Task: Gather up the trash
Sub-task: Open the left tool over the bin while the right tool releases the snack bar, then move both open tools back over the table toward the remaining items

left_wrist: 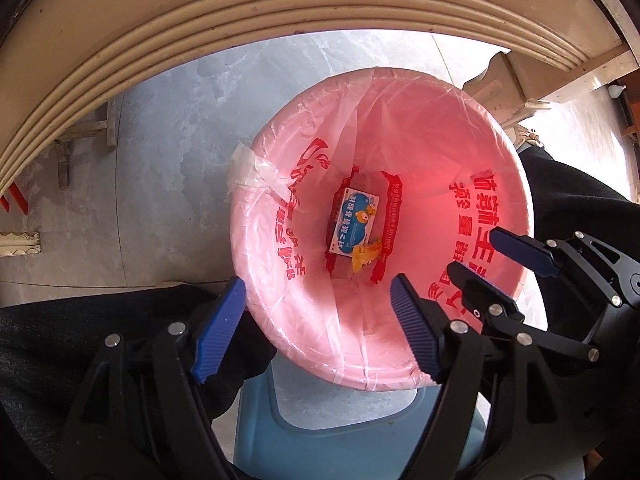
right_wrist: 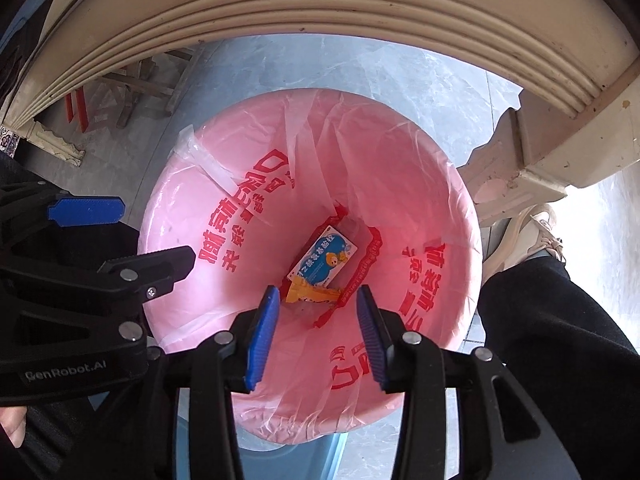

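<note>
A pink bin (left_wrist: 500, 152) lined with a pink plastic bag with red print stands on the floor below both grippers; it also shows in the right wrist view (right_wrist: 192, 220). At its bottom lie a blue and white carton (left_wrist: 354, 221) (right_wrist: 323, 258) and a crumpled orange wrapper (left_wrist: 366, 258) (right_wrist: 312, 294). My left gripper (left_wrist: 316, 330) is open and empty over the bin's near rim. My right gripper (right_wrist: 316, 334) is open and empty above the bin's opening. Each gripper shows in the other's view: the right one (left_wrist: 492, 264), the left one (right_wrist: 120, 232).
A cream moulded table edge (left_wrist: 280, 4) (right_wrist: 320, 4) arches overhead, with a carved leg (right_wrist: 516, 168) at the right. A blue plastic stool (left_wrist: 320, 440) sits under the grippers. The person's dark trouser legs and a beige shoe (right_wrist: 524, 236) flank the bin on grey floor tiles.
</note>
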Demonstrator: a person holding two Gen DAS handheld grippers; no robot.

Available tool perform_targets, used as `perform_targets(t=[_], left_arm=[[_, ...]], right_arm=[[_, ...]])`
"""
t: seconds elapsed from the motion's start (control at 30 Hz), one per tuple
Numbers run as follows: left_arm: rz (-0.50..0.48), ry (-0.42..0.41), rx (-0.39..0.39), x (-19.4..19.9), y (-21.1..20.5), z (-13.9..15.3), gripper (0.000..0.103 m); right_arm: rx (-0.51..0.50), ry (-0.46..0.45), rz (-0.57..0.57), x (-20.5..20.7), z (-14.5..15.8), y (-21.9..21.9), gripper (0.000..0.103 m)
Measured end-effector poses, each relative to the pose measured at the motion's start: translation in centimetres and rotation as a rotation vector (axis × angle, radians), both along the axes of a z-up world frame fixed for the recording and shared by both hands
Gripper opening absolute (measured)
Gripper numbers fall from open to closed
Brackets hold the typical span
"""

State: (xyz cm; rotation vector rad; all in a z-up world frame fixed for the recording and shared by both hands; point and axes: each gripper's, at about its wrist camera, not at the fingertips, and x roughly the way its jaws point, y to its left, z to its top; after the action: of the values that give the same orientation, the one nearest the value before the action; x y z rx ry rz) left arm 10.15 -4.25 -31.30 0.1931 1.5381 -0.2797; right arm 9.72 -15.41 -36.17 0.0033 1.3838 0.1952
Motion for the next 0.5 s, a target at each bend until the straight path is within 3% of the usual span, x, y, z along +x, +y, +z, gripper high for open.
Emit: perform_targets(t=[0.33,0.5], left_arm=[[0.009,-0.031,0.004,-0.7,1.1,1.6,0.074],[-0.026,-0.118,0.018,-1.9,2.1,5.7,0.074]], right_arm=[[-0.013,-0.044,0.005,-0.9,1.9,0.5,0.040],[0.025,-0.119,-0.008,-2.1,6.2,-0.2,0.040]])
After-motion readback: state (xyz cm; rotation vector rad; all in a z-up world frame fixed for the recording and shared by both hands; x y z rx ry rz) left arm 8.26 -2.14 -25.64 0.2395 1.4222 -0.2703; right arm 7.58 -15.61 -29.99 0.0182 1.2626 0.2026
